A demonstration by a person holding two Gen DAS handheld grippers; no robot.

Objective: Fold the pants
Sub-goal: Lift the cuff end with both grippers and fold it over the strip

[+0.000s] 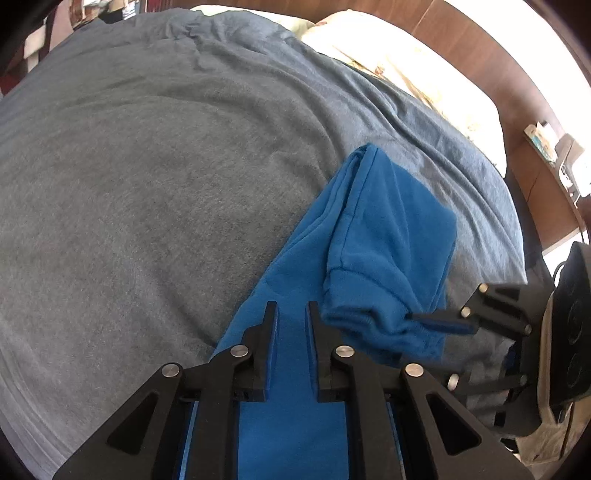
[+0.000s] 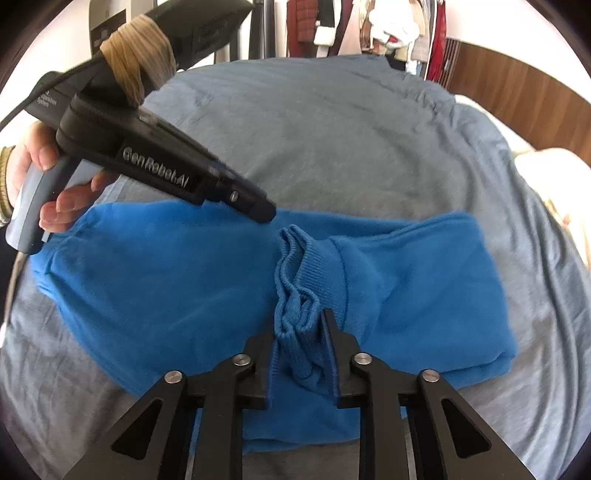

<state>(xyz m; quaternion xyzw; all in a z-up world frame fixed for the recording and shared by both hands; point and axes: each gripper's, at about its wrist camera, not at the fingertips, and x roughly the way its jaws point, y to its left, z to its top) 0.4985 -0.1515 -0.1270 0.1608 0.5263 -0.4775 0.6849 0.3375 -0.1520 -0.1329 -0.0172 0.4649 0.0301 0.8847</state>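
Note:
Blue fleece pants (image 2: 177, 280) lie across the grey bed cover, one end folded back over the middle (image 1: 388, 236). Their ribbed cuffs (image 2: 295, 280) stand bunched on edge between the fingers of my right gripper (image 2: 299, 343), whose pads press on them from both sides. In the left wrist view the right gripper (image 1: 439, 325) comes in from the right against the cuff end (image 1: 354, 317). My left gripper (image 1: 291, 317) hovers over the flat pants, jaws a little apart with nothing between them. Held by a hand (image 2: 62, 199), its body (image 2: 162, 173) reaches the pants' far edge.
The grey cover (image 1: 147, 184) spreads wide to the left of the pants. Pale pillows (image 1: 417, 74) and a wooden headboard (image 1: 480, 48) close off one end. A nightstand with small items (image 1: 554, 155) stands beside the bed. Hanging clothes (image 2: 351, 26) fill the far side.

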